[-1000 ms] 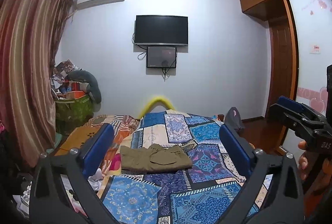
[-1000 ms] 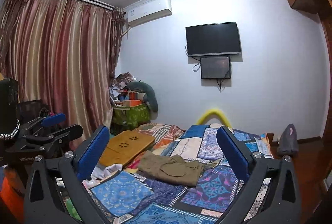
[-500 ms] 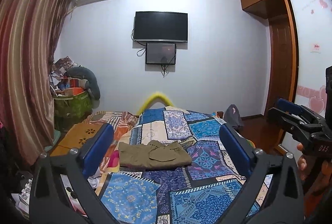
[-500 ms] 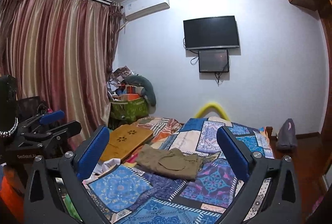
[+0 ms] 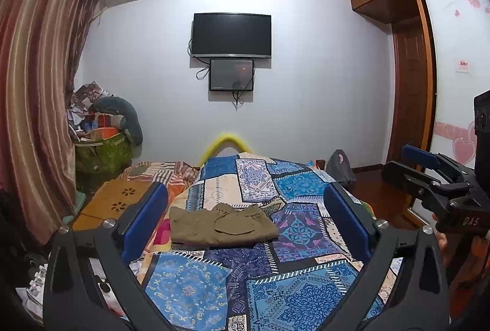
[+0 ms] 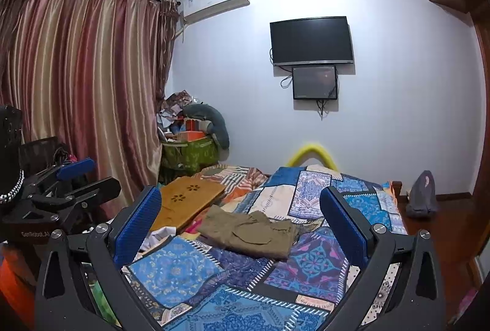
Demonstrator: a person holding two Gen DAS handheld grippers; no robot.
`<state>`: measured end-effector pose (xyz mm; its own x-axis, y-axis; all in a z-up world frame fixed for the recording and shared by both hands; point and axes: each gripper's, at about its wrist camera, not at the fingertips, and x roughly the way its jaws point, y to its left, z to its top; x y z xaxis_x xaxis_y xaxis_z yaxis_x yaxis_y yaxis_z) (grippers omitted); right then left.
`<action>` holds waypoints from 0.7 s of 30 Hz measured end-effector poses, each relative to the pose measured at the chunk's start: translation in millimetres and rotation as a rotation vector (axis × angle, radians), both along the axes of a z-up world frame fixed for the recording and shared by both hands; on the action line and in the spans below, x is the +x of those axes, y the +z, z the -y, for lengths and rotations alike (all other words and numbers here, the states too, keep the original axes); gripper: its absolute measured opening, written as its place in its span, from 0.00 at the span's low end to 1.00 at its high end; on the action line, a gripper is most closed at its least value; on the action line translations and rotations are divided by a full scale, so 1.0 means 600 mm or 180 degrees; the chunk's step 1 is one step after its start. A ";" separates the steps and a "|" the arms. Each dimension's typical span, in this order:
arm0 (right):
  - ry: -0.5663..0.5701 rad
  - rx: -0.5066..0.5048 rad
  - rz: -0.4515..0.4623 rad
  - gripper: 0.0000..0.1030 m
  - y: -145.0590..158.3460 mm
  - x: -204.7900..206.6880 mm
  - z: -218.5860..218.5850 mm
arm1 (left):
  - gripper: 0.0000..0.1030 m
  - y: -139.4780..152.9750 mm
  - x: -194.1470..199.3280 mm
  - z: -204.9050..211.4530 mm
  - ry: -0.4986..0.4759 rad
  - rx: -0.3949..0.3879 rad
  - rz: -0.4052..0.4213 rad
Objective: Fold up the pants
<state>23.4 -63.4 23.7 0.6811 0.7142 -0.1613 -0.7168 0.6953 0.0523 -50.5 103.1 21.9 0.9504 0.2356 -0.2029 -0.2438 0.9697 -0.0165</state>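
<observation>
Olive-brown pants (image 5: 219, 226) lie folded into a flat rectangle on the blue patchwork bedspread (image 5: 294, 294), a cargo pocket facing up. In the right wrist view the same pants (image 6: 251, 231) sit mid-bed. My left gripper (image 5: 245, 223) is open, held well back from and above the pants, nothing between its blue pads. My right gripper (image 6: 242, 223) is also open and empty, equally far back. Each gripper shows at the edge of the other's view: the right one (image 5: 428, 174), the left one (image 6: 73, 180).
A wooden lap tray (image 6: 183, 202) lies on the bed's left side beside striped bedding. A green bin (image 6: 190, 153) piled with clutter stands by the curtain (image 6: 76, 92). A TV (image 5: 231, 35) hangs on the far wall. A grey bag (image 6: 421, 196) sits on the floor right, near the wardrobe (image 5: 410, 61).
Both cameras have tilted slightly upward and drawn back, so the bed and pants sit lower in view. The pants have not moved; both grippers stay open.
</observation>
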 end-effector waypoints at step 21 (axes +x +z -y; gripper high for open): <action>-0.0019 0.0012 -0.0006 1.00 0.001 0.000 0.006 | 1.00 -0.003 0.010 -0.010 -0.0031 -0.0033 -0.0012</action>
